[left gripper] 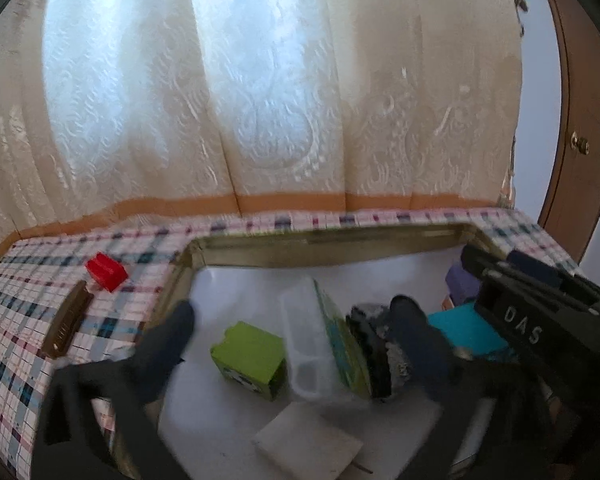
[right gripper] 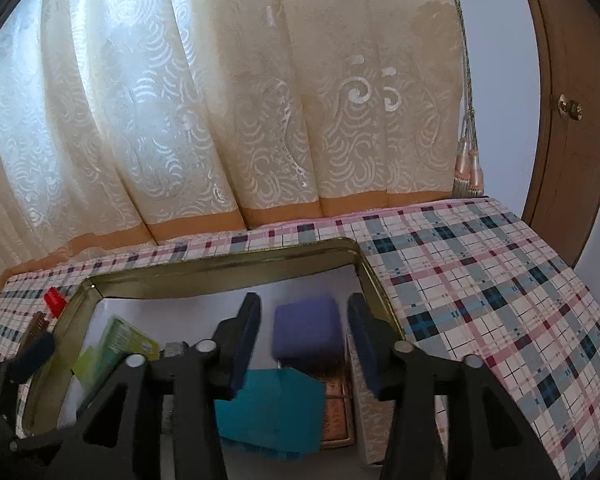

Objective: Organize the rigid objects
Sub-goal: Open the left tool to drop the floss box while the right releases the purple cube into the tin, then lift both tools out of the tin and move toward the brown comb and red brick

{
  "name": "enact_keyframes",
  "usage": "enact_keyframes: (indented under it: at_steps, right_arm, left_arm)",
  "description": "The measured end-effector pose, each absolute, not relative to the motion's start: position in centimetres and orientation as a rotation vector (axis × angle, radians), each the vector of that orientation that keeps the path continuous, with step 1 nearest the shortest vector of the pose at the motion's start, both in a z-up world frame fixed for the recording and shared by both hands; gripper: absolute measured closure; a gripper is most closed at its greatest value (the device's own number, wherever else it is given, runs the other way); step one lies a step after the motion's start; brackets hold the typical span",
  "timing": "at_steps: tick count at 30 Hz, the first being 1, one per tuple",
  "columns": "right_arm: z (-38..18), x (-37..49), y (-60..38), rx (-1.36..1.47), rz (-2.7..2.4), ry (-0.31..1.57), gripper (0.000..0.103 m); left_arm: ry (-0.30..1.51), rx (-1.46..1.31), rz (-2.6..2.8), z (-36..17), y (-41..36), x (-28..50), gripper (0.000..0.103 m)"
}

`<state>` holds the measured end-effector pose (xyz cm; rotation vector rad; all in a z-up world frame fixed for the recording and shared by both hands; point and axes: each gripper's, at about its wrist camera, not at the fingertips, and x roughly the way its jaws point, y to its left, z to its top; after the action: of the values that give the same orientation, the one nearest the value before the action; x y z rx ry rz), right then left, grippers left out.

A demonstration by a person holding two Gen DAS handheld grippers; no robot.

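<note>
Table with plaid cloth [right gripper: 500, 280] carries a metal tray [right gripper: 220, 266], set toward the table's far edge by the curtain [right gripper: 220, 100].

Inside the tray, largest first: a teal block [right gripper: 272, 412] at the right near side, a clear plastic case [left gripper: 306, 344] leaning on a green-printed box [left gripper: 340, 344] mid-tray, a purple block [right gripper: 306, 332] near the far right corner, a lime green block [left gripper: 248, 356] left of the case, a white flat piece [left gripper: 308, 440] at the near edge. A dark crumpled item sits beside the printed box; I cannot identify it.

Still out on the cloth, off the tray's left edge: a brown ridged bar [left gripper: 68, 320] and a red block [left gripper: 106, 272].

Right gripper [right gripper: 304, 344]: jaws wide, nothing held, the purple block lying between and just beyond the pads. Left gripper [left gripper: 296, 340]: jaws wide, empty, over the case and lime block.

My reading: sorting is well along; I judge a placement step in hand at the right corner. Next I would swing left over the tray edge for the red block.
</note>
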<state>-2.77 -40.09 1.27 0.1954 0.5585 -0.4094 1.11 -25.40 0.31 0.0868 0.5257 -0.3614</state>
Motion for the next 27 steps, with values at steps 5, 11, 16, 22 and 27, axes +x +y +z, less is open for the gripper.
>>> enact_keyframes:
  at_steps: [5, 11, 16, 22, 27]
  right_arm:
    - [2.0, -4.1, -39.9, 0.231, -0.392, 0.474, 0.029]
    - [2.5, -5.2, -39.4, 0.251, -0.371, 0.399, 0.029]
    - [3.1, -6.7, -38.3, 0.207, -0.399, 0.280, 0.029]
    - [4.0, -8.9, -37.5, 0.161, -0.458, 0.107, 0.026]
    - [4.3, -9.0, -37.2, 0.156, -0.470, 0.103, 0.024]
  left_arm:
    - [0.430, 0.135, -0.348, 1.0, -25.1, -0.1, 0.000]
    - [0.408, 0.120, -0.306, 1.4, -24.0, -0.1, 0.000]
    - [0.403, 0.099, -0.268, 1.3, -22.9, 0.0, 0.000]
    - [0.395, 0.078, -0.266, 1.3, -21.9, -0.2, 0.000]
    - [0.381, 0.065, -0.263, 1.4, -21.0, -0.6, 0.000]
